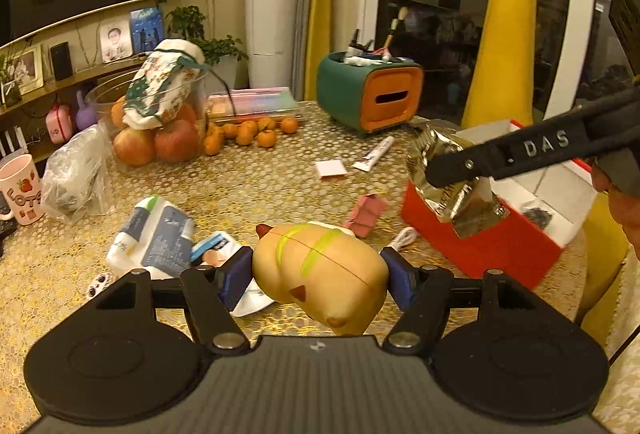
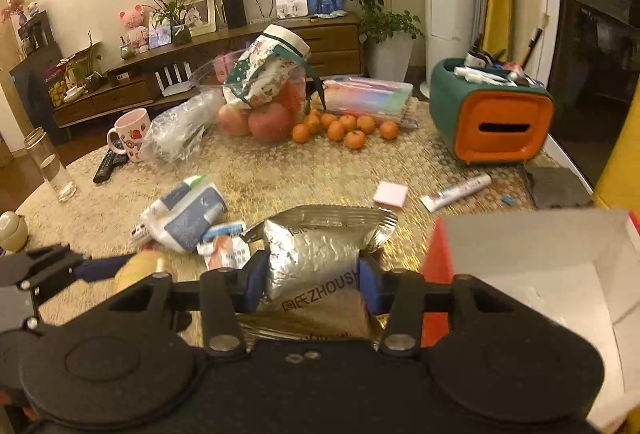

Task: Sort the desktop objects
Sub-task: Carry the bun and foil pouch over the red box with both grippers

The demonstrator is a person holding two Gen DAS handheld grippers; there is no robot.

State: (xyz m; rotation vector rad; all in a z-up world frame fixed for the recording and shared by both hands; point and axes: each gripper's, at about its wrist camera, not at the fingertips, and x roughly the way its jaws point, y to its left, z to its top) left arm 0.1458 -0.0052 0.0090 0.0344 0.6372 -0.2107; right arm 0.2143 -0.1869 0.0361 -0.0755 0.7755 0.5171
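My left gripper (image 1: 316, 274) is shut on a cream toy figure with green stripes (image 1: 320, 262), held above the gold table mat. From the right wrist view the same toy (image 2: 138, 266) shows at the far left, in the left gripper's fingers (image 2: 96, 270). My right gripper (image 2: 313, 278) is shut on a crinkled silver foil packet (image 2: 308, 250) with printed lettering. In the left wrist view that foil packet (image 1: 452, 190) hangs over the near corner of a red box (image 1: 480, 250) with a white inside. The red box (image 2: 438, 254) lies just right of the right gripper.
A green and orange organizer (image 2: 492, 122) stands at the back right. A toothpaste tube (image 2: 456, 192), a pink notepad (image 2: 391, 192), blue-white packs (image 2: 188, 210) and a small pink item (image 1: 366, 214) lie loose. Behind are apples in a bowl (image 2: 264, 118), tangerines (image 2: 344, 130), a mug (image 2: 130, 132), a plastic bag (image 2: 176, 142) and a glass jar (image 2: 52, 166).
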